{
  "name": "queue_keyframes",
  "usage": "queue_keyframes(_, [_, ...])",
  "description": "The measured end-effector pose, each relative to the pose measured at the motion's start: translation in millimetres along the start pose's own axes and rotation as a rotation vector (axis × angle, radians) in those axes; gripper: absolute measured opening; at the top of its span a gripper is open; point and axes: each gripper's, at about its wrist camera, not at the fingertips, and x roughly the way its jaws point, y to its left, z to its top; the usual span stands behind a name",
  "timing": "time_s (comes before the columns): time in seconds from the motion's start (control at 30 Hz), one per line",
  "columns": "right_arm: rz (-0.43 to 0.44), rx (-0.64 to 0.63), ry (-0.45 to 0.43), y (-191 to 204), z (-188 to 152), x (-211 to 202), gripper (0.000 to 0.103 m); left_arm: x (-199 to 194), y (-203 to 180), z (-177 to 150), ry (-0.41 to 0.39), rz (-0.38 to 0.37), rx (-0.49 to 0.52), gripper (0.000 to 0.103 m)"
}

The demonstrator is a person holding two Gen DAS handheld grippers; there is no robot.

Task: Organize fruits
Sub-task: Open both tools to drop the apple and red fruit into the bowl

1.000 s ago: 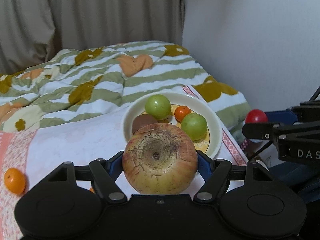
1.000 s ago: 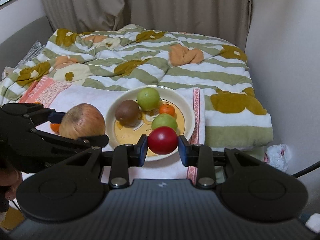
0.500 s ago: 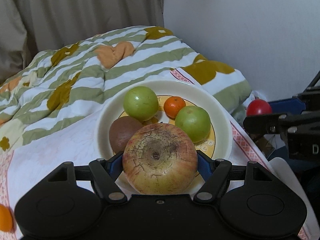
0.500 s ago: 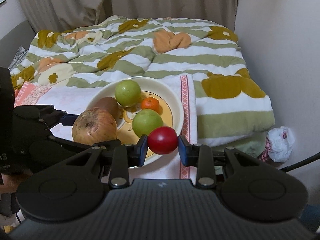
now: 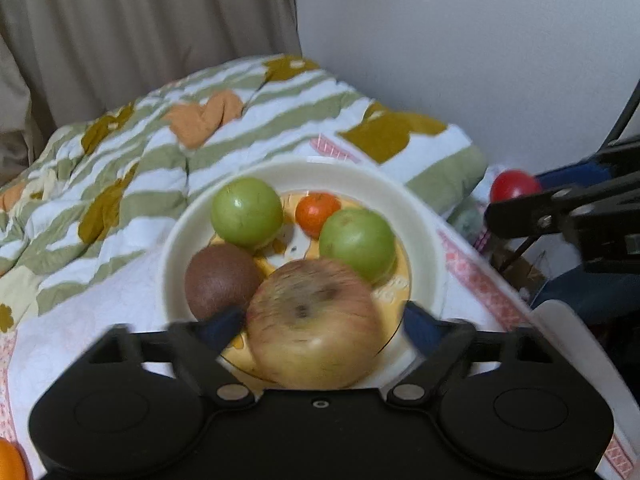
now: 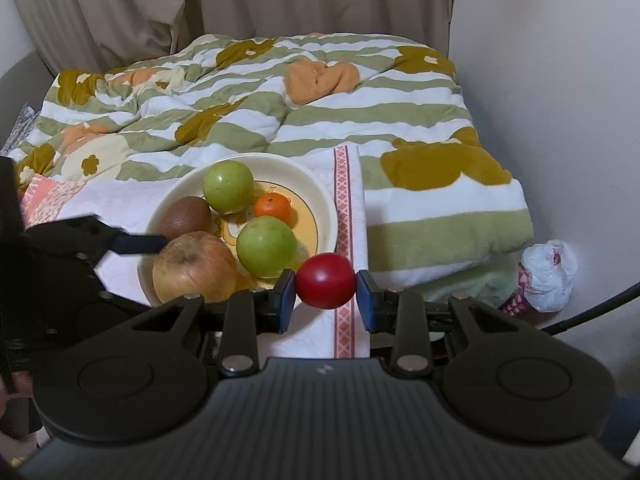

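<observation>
A: What colours are in the plate (image 6: pixel 326 216)?
B: It's cream with a yellow middle. Two green fruits (image 6: pixel 228 187) (image 6: pixel 266 246), a small orange one (image 6: pixel 273 206), a brown kiwi (image 6: pixel 186 218), and a blotchy yellow-red apple (image 6: pixel 195 267).
A: And the bed's blanket (image 6: pixel 328 120)?
B: Green and white stripes, with mustard and orange patches.
A: The other small fruit (image 6: pixel 325 280)?
B: Glossy red.

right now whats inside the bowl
Two green fruits, a tangerine, a brown fruit and a big apple in the bowl; its yellow bottom is mostly covered.
</observation>
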Motion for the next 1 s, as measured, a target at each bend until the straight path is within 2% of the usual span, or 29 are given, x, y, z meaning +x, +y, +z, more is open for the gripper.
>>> queue_keyframes(0.17, [0.014, 0.001, -0.006, -1, 0, -2, 0.048, -21, 2, -3, -0.021, 0.033, -0.003, 0.103])
queue_keyframes(0.3, [0.052, -0.033, -0.012, 6, 1, -1, 0.048, -40, 16, -10, -0.040, 0.028, -0.069, 0.103])
queue_keyframes(0.57, [0.133, -0.178, -0.034, 28, -5, 19, 0.048, -81, 48, -27, -0.078, 0.102, -0.215, 0.103])
queue_keyframes(0.9, [0.187, -0.325, -0.018, 42, -21, 49, 0.049, -112, 67, -52, -0.104, 0.193, -0.309, 0.103])
queue_keyframes(0.93, [0.187, -0.333, -0.020, 43, -22, 49, 0.051, -115, 68, -55, -0.106, 0.198, -0.318, 0.103])
queue_keyframes(1.0, [0.180, -0.362, -0.029, 45, -25, 46, 0.070, -121, 67, -61, -0.108, 0.207, -0.332, 0.103])
